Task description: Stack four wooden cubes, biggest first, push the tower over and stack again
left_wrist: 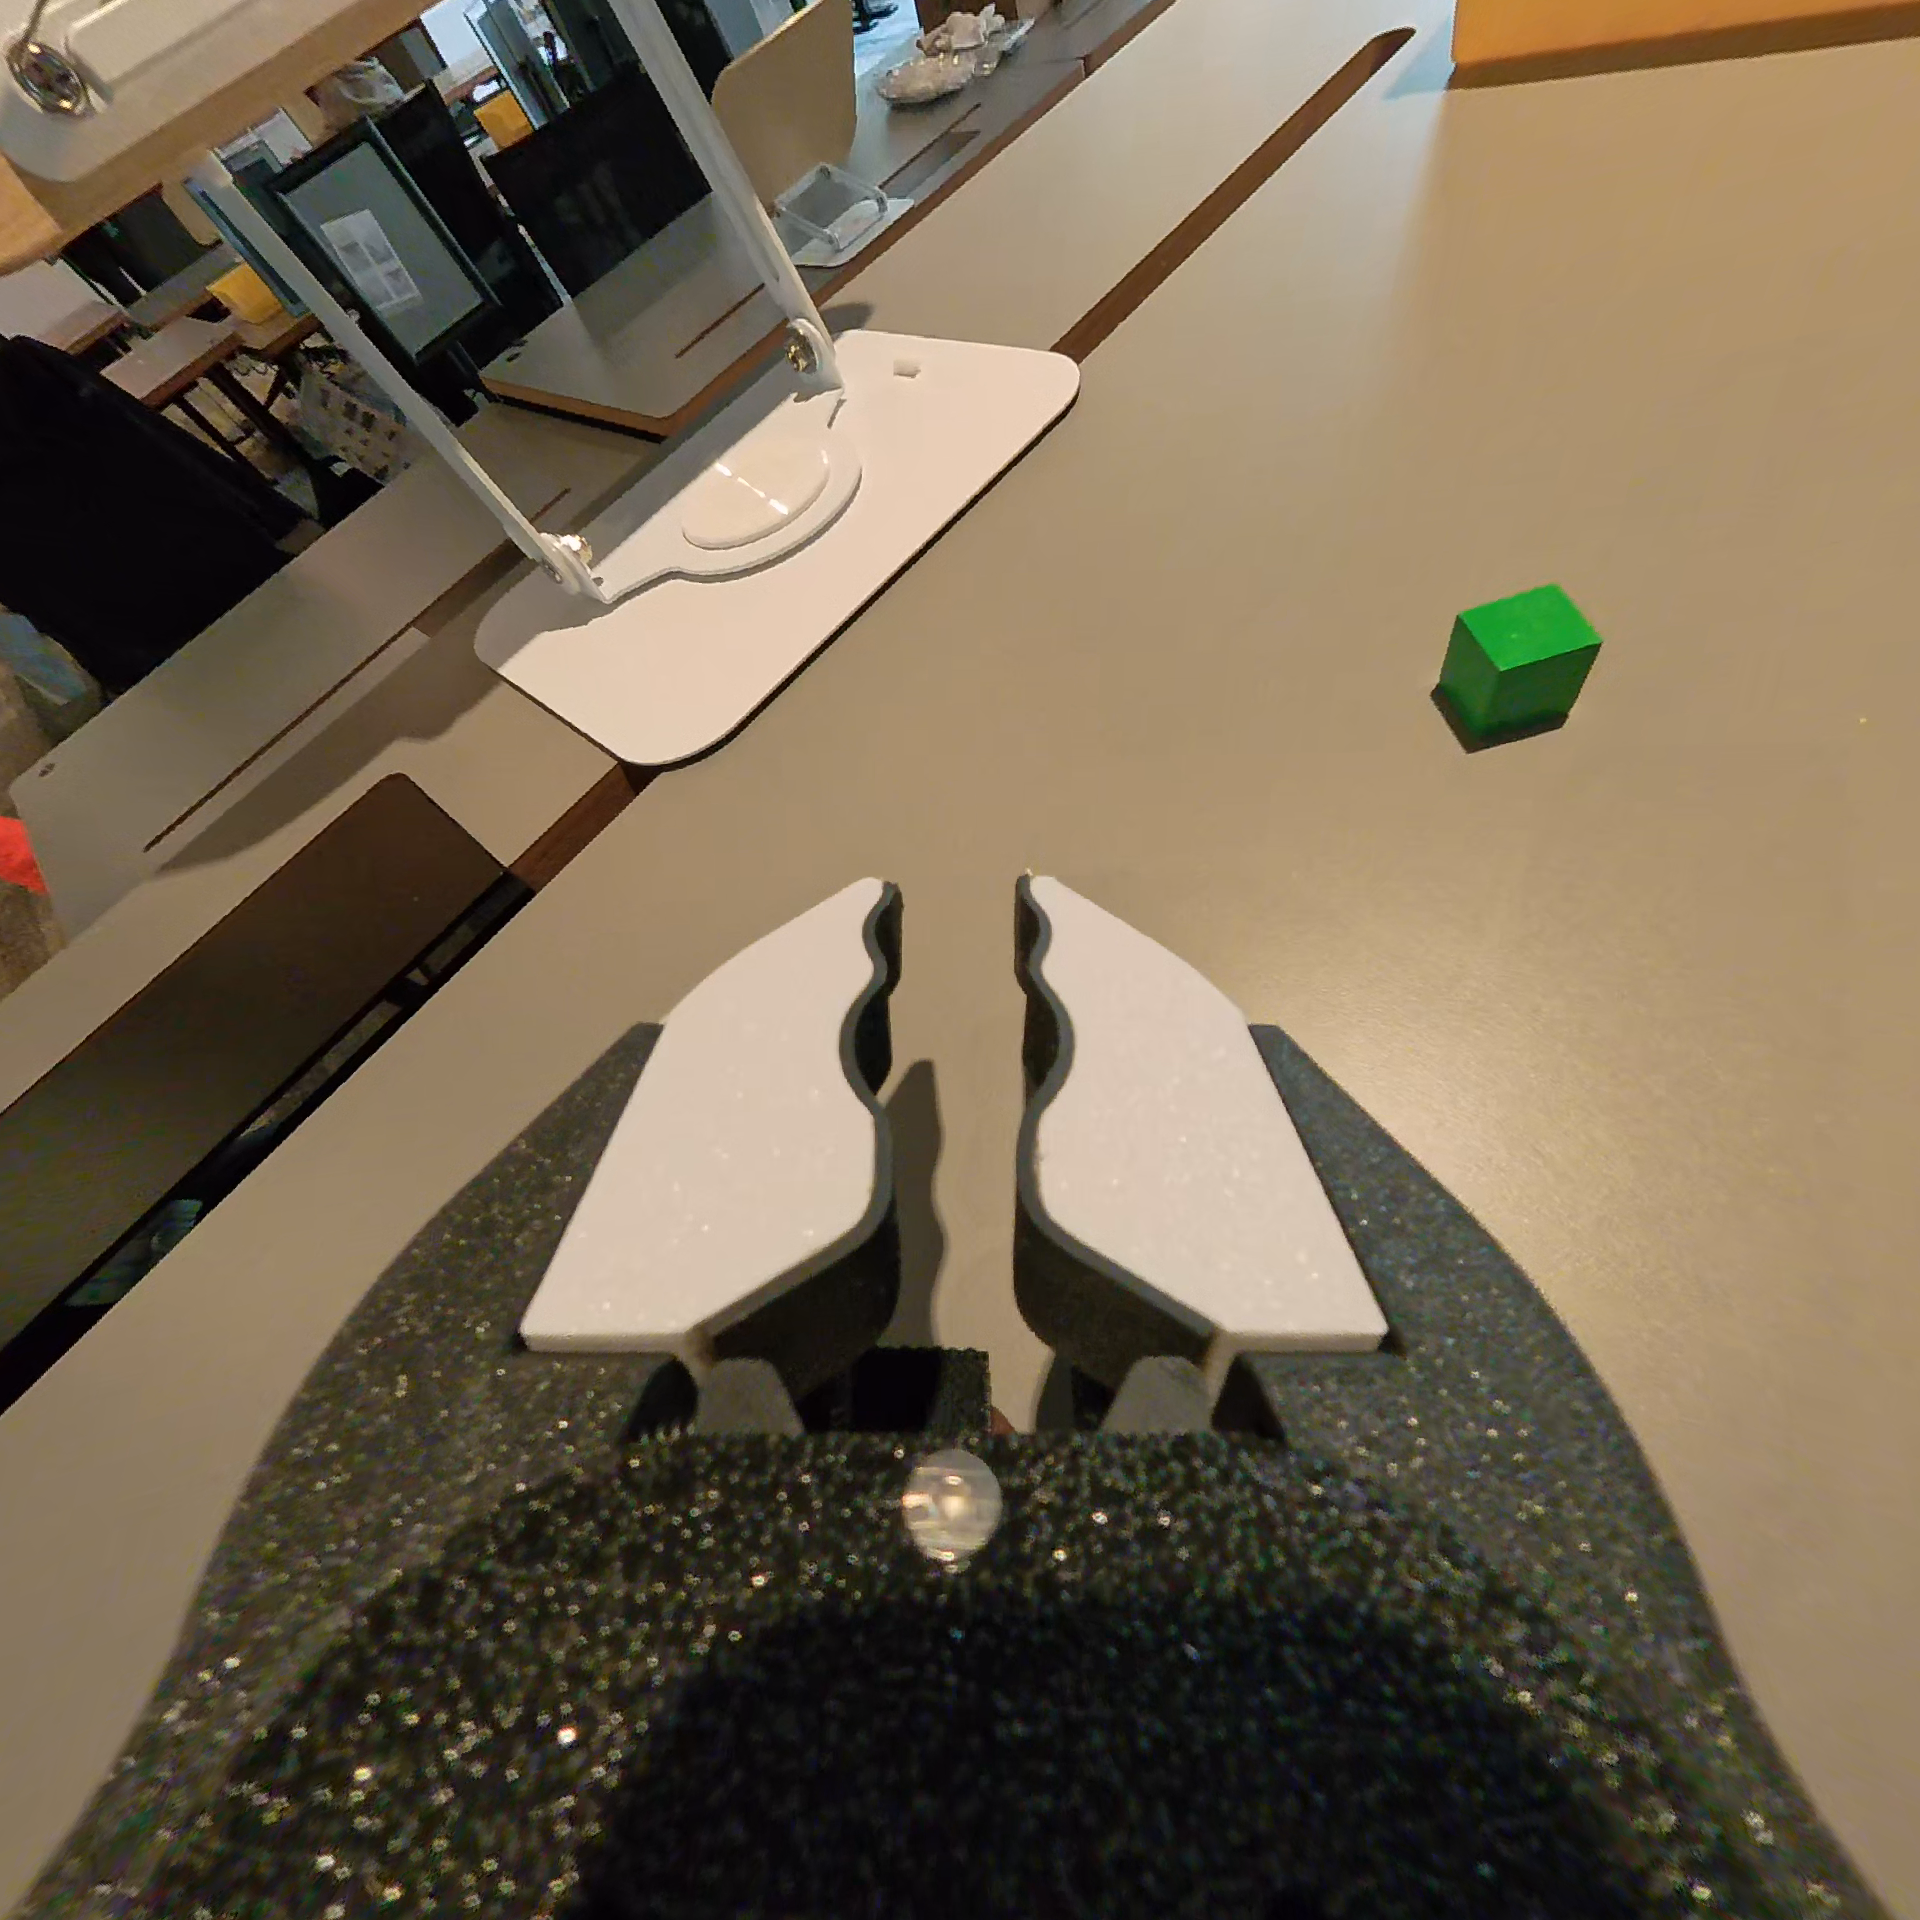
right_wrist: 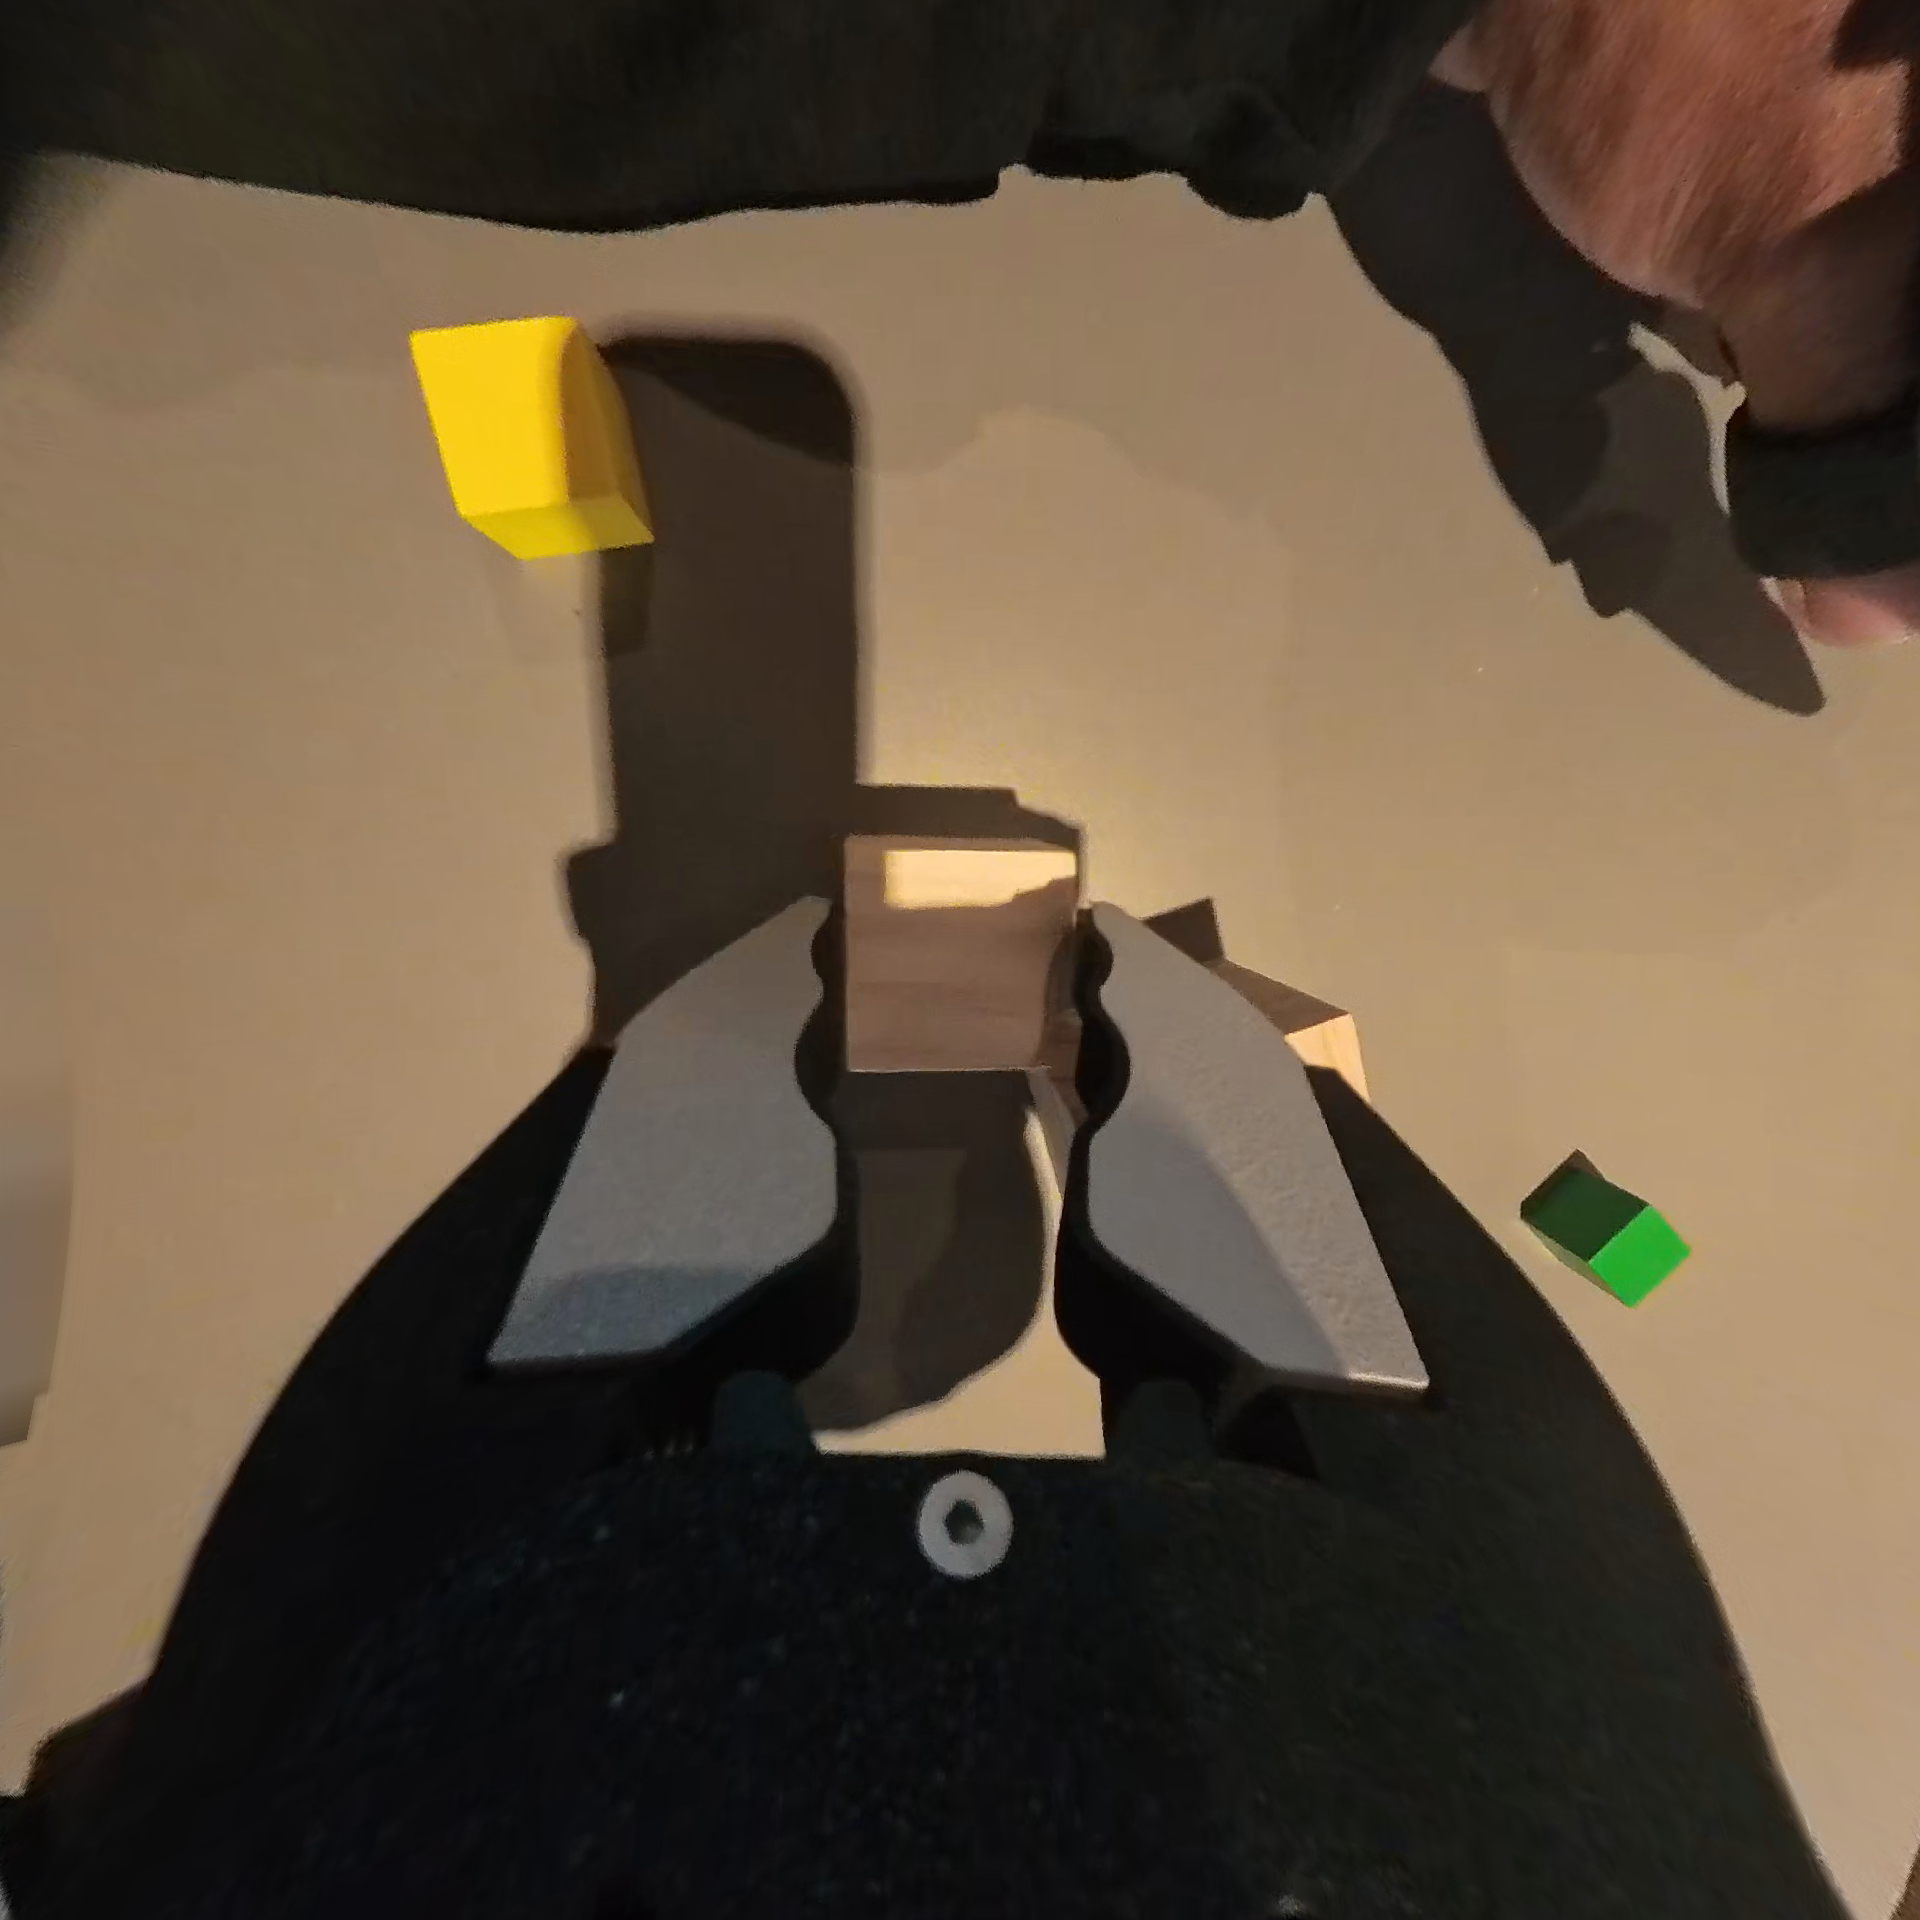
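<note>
R fingers (right_wrist: 1127, 935) round upright plain cube (right_wrist: 951, 987)

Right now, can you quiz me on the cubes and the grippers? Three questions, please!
1. True or false: the left gripper holds the green cube.
2. Which cube sits between the right gripper fingers? A yellow cube, B wood cube, C green cube.
3. Fill in: the green cube lies alone on the ____.

Key
1. False: its fingers are apart, with nothing between them.
2. B.
3. table.
</note>
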The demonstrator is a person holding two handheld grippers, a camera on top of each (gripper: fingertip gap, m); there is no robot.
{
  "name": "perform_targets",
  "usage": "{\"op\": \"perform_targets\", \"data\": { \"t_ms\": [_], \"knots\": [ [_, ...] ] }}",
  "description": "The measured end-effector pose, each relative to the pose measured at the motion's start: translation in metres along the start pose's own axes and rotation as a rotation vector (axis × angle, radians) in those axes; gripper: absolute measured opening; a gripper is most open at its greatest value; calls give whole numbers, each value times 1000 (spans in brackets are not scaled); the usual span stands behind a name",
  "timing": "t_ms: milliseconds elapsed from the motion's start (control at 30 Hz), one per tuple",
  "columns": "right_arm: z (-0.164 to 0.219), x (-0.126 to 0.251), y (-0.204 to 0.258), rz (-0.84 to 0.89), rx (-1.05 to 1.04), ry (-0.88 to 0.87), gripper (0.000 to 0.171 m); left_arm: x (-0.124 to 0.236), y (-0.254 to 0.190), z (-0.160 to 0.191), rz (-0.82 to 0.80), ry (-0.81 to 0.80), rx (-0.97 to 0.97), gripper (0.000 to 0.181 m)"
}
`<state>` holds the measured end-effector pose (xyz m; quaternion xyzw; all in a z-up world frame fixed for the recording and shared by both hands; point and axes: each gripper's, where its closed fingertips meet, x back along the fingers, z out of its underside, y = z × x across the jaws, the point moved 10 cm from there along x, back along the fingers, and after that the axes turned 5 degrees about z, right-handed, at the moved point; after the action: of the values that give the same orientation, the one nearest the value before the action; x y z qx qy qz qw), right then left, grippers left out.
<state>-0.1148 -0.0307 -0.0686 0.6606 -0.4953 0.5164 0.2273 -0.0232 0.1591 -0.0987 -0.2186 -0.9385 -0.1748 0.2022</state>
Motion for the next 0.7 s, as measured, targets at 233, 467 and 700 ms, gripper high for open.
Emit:
{"op": "perform_targets", "data": {
  "t_ms": [233,467,700],
  "knots": [
    [-2,2,1,-9,22,-4,41,-1,0,0,0,5,-2,20],
    [12,70,-40,-49,-122,-320,41,0,1,0,2,-3,11,20],
    [34,86,-86,-72,4,-214,41,0,-2,0,-7,-3,-23,20]
  ]
}}
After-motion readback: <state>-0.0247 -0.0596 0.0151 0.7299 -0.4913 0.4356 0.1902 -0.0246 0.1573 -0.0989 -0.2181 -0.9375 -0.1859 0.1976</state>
